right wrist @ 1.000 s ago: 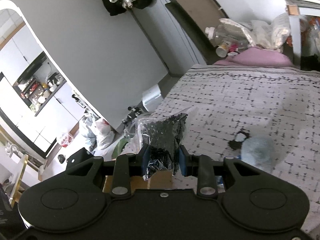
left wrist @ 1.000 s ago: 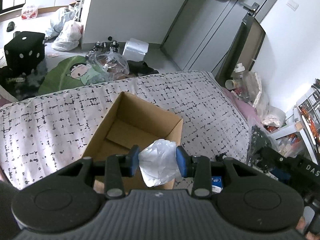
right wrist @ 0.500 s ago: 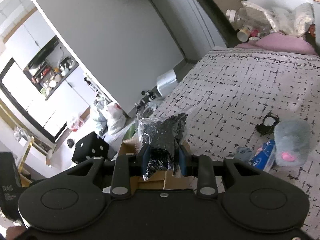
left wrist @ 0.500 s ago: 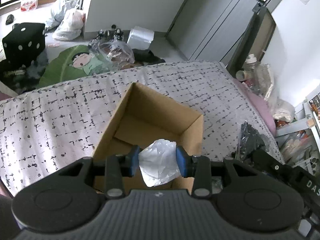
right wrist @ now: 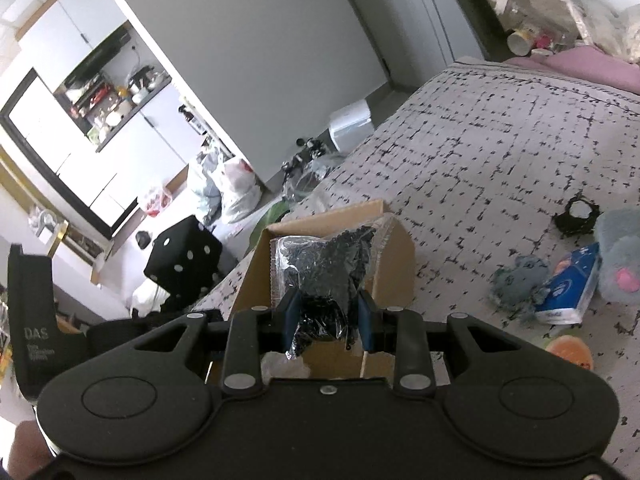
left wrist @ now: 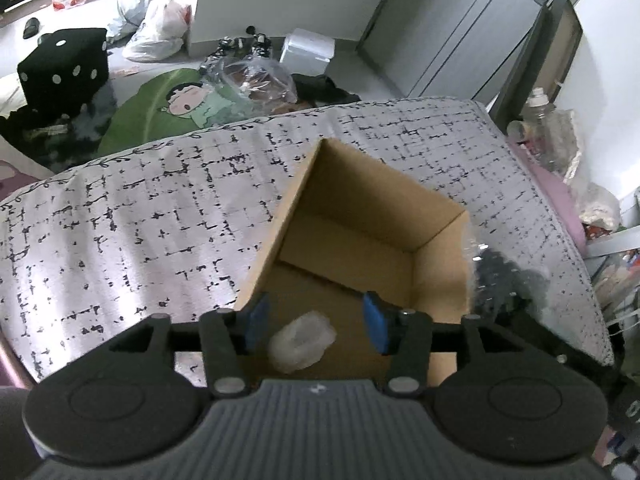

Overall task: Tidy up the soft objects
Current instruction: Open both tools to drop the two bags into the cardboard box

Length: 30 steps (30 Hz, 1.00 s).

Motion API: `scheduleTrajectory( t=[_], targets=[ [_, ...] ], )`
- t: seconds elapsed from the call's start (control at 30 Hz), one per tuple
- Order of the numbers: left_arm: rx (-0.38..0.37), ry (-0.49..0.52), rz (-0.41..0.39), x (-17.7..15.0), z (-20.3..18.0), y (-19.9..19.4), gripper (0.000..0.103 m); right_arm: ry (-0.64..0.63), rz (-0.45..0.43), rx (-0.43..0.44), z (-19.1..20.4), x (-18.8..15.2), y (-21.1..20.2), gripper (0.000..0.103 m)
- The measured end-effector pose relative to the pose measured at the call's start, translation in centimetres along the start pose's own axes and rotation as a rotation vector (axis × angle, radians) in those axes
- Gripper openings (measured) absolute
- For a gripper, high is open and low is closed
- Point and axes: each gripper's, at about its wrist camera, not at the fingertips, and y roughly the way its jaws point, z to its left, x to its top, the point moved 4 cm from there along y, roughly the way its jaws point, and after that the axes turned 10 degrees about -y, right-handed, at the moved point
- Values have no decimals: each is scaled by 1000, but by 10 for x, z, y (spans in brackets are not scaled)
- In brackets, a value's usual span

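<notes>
**Now over the box: left claw wide, right claw loaded**

Right now your left gripper (left wrist: 316,322) hangs above the cardboard box (left wrist: 440,264), its blue pads spread wide apart with nothing between them. Below that gap, a crumpled white plastic bag (left wrist: 302,341) shows against the brown floor of the box, clear of both pads. The box sits open-topped on the patterned bedspread (left wrist: 140,224), near the bed's foot edge.

Your right gripper (right wrist: 326,320) is clamped tight on a clear bag of black pieces (right wrist: 324,268). The bag stands up above the pads, and its lower end hangs between them. From the right wrist view the bag sits in front of the box's open mouth, over its near side; a bit of white plastic shows low in the box, just beside the left finger.

Off to your right on the bedspread lie more soft things: a grey fluffy toy (right wrist: 518,286) touching a blue tissue pack (right wrist: 570,296), a grey plush with a pink spot (right wrist: 620,260) at the frame edge, and a small black-and-white item (right wrist: 578,216) farther up.

On the floor beyond the bed you have a black dice cushion (left wrist: 66,66).
</notes>
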Motion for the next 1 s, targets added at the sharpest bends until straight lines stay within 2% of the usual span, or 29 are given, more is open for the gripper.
scheduleTrajectory(
  t=[0.13, 0.27, 0.37, 0.43, 0.6, 0.77, 0.9, 1.0],
  targets=[
    [-37, 15, -14, 1, 3, -9, 60, -8, 23, -11, 8, -4, 7, 31],
    [-21, 24, -26, 3, 3, -19, 69, -17, 39, -16, 14, -7, 7, 35],
    [-34, 36, -51, 4, 3, -30, 73, -24, 22, -17, 17, -5, 1, 50],
    [-27, 38, -65, 5, 3, -36, 81, -23, -1, -22, 17, -3, -7, 63],
    [-7, 40, -77, 3, 3, -47, 85, -9, -57, -64, 7, 1, -34, 81],
    [-11, 60, -91, -5, -4, -61, 87, -12, -109, -131, -7, 3, -60, 84],
    [-18, 75, -126, -13, -12, -72, 100, -39, -140, -155, -11, 3, -76, 91],
    [-12, 81, -134, -19, -18, -77, 103, -54, -146, -170, -16, 1, -85, 94]
  ],
)
